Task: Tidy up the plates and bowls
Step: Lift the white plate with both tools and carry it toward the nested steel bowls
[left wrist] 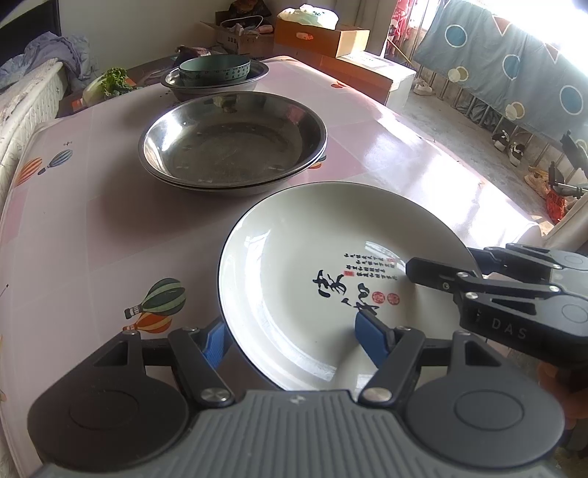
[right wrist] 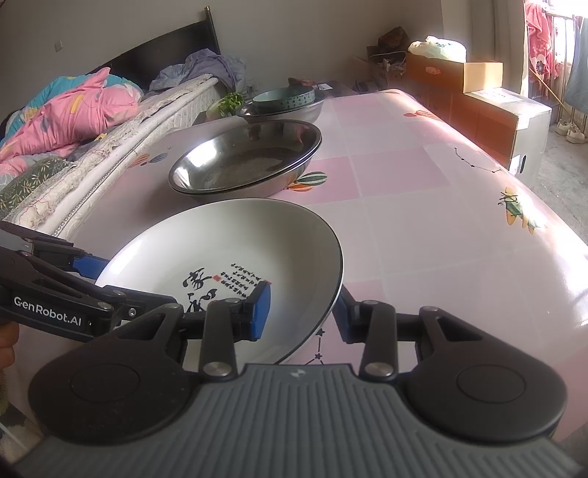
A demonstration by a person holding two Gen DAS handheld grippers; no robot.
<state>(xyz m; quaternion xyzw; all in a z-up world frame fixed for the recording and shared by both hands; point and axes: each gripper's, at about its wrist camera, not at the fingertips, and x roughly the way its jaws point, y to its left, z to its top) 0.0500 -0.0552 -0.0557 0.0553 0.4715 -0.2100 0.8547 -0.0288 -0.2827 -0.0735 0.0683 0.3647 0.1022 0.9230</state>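
Note:
A white plate with black calligraphy (left wrist: 323, 279) sits at the near edge of the pink table; it also shows in the right wrist view (right wrist: 235, 257). My left gripper (left wrist: 294, 340) straddles its near-left rim, one blue pad outside and one inside, jaws apart. My right gripper (right wrist: 301, 309) straddles its right rim the same way and appears in the left wrist view (left wrist: 437, 274). Beyond the plate are two stacked steel plates (left wrist: 233, 143) (right wrist: 246, 158). Farther back, a green bowl (left wrist: 215, 71) (right wrist: 284, 98) sits in a steel bowl (left wrist: 217, 86) (right wrist: 283, 112).
The pink patterned table (left wrist: 92, 220) (right wrist: 422, 206) has a bed with pink bedding (right wrist: 73, 106) along its left side. Cardboard boxes (left wrist: 323, 35) (right wrist: 507, 110) stand behind and to the right. Greens (left wrist: 114, 82) lie at the far left corner.

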